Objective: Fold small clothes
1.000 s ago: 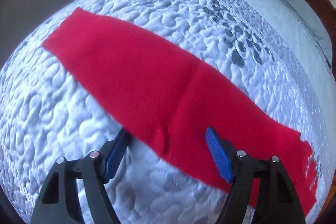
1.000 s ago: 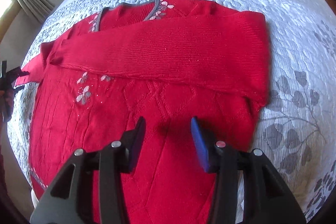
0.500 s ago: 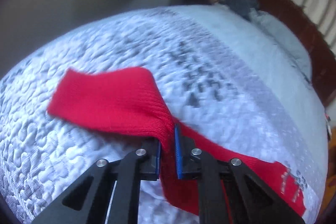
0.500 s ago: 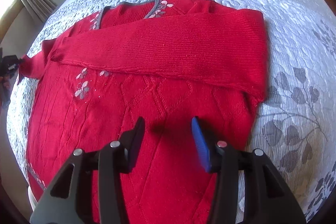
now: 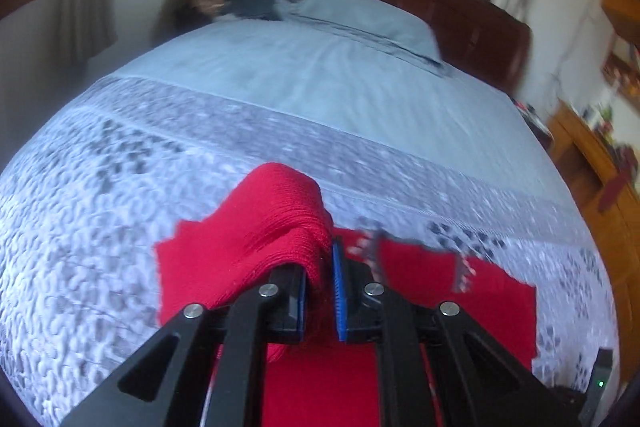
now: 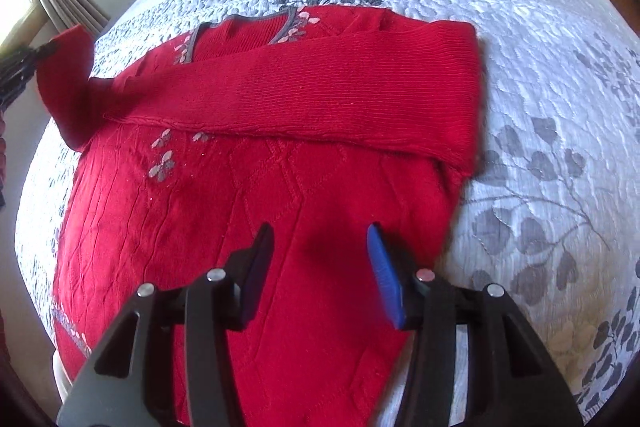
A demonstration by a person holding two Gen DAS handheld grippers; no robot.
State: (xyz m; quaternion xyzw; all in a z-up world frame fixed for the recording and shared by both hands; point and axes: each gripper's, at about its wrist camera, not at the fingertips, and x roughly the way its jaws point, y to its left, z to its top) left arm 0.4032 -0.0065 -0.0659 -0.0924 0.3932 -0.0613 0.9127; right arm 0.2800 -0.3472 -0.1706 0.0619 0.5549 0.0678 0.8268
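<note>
Quilted bed — left gripper pinches red sweater's sleeve for folding; right gripper's jaws, opening, hold nothing.

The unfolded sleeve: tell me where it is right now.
In the right wrist view the sleeve is lifted at the red sweater's far left edge, off the quilt. The left wrist view shows the left hand-held gripper pinching it.

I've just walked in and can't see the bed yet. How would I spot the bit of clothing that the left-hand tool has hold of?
Look at the grey quilted bedspread, where a red sweater lies flat. One sleeve is folded across its chest; the other sleeve is at the sweater's far side from that fold. It is the only part lifted off the bed, pinched in the left gripper.
</note>
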